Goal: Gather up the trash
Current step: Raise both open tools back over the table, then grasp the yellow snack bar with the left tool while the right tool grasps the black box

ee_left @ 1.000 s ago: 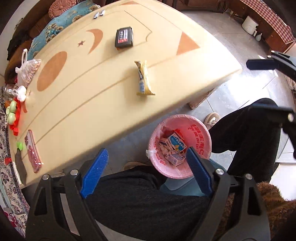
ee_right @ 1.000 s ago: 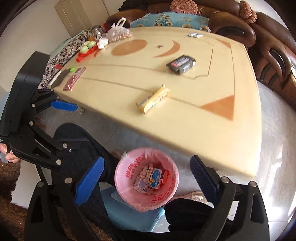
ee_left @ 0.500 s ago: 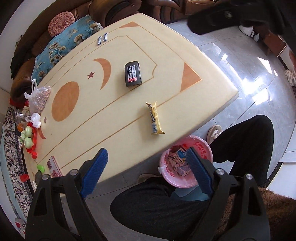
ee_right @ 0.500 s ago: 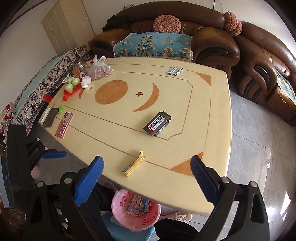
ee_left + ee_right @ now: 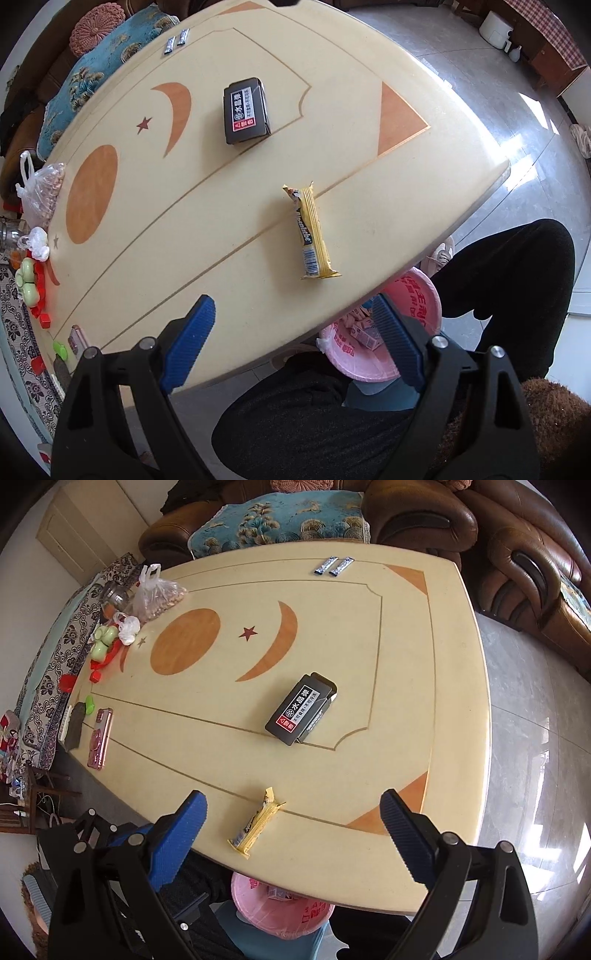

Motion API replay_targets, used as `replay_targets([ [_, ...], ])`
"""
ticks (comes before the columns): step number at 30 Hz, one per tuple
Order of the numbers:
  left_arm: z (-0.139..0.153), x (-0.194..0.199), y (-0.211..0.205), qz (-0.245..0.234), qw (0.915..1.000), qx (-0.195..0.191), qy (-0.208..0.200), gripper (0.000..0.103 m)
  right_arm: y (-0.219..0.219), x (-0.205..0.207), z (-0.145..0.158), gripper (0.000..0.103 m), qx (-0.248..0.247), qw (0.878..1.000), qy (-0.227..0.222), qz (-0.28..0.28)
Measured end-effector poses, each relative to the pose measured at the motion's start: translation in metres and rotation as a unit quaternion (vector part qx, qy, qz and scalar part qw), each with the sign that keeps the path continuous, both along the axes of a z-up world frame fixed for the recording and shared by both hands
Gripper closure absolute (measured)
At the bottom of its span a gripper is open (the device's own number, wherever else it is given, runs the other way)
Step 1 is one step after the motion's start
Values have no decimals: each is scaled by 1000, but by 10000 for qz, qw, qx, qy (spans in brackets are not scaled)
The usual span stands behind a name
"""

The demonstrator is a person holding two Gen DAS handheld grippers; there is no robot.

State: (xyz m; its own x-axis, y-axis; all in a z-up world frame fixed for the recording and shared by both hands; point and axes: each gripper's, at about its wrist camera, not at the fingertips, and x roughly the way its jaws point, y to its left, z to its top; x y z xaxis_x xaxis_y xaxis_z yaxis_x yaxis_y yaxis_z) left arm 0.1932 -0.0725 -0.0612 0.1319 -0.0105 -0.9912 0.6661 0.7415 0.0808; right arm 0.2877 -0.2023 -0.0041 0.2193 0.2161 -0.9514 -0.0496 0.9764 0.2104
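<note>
Living-room table [image 5: 424, 686] with sofas [image 5: 406, 520] behind, trash pickup under way, both grippers empty above its near edge.

Left gripper [image 5: 291, 325] and right gripper [image 5: 293, 819] are spread wide, holding nothing. A yellow snack wrapper [image 5: 312, 232] lies just ahead of the fingers of both, near the edge; a black box [image 5: 301, 709] sits farther out, mid-table. A pink bin [image 5: 421, 295] with cartons waits below the edge, by the person's legs. The wrapper looks the likely next target: descend, straddle it, close, then carry it to the bin.

One yellow wrapper [image 5: 256, 825], one black box [image 5: 301, 709], two silver sachets [image 5: 333, 566], one pink bin [image 5: 388, 332], one pink phone [image 5: 99, 737]
</note>
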Motion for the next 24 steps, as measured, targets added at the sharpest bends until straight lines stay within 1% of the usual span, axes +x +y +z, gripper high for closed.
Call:
replay_targets([
  [5,-29,15,0,134,9992,-64,362,18,5,27,-34,11,-41,9995,297,-90],
  [8,-40,20,-3,176,9987,-119,468,18,9,42,-53,11,-69,9988,474,-133],
  [12,-54,25,-7,191,9983,-168,520,18,13,61,-78,11,-135,9975,666,-185],
  [17,-77,31,-11,250,9985,-28,483,18,15,88,-107,11,-159,9955,885,-297],
  [19,-86,33,-13,269,9983,-10,526,18,16,98,-119,11,-177,9942,998,-359],
  [24,-100,37,-20,272,9981,114,549,18,18,121,-143,11,-149,9916,1174,-524],
])
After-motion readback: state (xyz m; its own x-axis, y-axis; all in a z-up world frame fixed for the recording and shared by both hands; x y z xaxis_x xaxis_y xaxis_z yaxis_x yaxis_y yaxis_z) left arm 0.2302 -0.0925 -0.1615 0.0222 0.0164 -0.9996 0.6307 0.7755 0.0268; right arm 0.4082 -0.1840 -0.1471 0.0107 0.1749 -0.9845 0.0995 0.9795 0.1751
